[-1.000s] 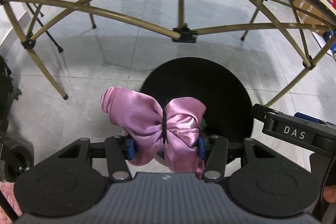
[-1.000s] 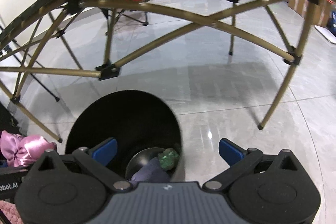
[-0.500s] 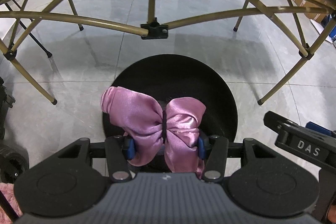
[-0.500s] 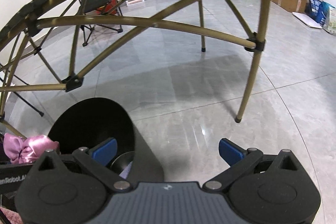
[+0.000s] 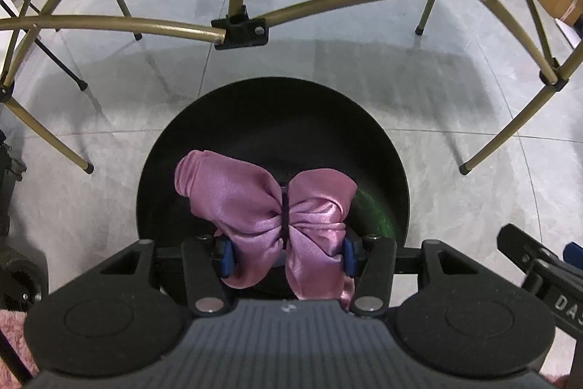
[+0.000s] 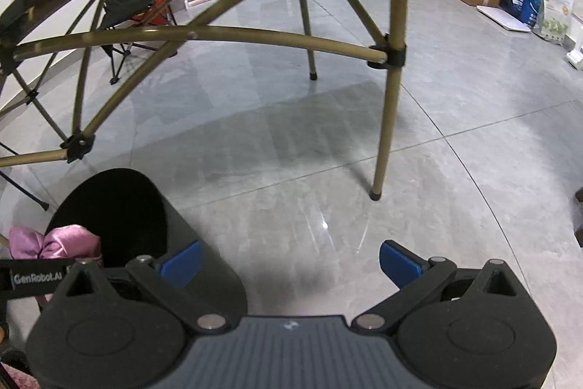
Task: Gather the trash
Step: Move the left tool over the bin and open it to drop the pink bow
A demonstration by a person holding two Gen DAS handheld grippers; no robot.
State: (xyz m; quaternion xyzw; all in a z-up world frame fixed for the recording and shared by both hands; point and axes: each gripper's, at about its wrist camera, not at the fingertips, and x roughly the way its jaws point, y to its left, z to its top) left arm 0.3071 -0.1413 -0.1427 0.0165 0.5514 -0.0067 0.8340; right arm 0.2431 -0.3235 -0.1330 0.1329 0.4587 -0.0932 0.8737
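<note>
The left gripper (image 5: 286, 252) is clamping a pink satin bow (image 5: 269, 203) between its blue pads (image 5: 226, 257), squeezing the lower folds while the two puffed wings are spreading out ahead of the fingertips. Directly beyond and beneath the claw, the round mouth of the black trash bin (image 5: 375, 133) is lying open, so the bow is hanging over the opening, not yet inside it.

The chief risk, as I judge it, is sitting on the bow's left wing: it is reaching toward the bin's near-left rim, and if the jaws are parting while the claw is off centre, that wing may be catching the edge and the bow sliding down onto the grey tiled floor (image 5: 91, 206). Slippery satin may also be clinging to one pad and dragging out with the claw. Just ahead of the claw, a brass-coloured table frame (image 5: 109, 24) with its black joint is arching over the bin, and a careless lift may be knocking into it.

To the right, the right gripper (image 6: 289, 263) is standing with its jaws wide apart and nothing between them, hovering over bare floor with the bin at its left finger; drifting left, it may be nudging the bin sideways under the bow.
</note>
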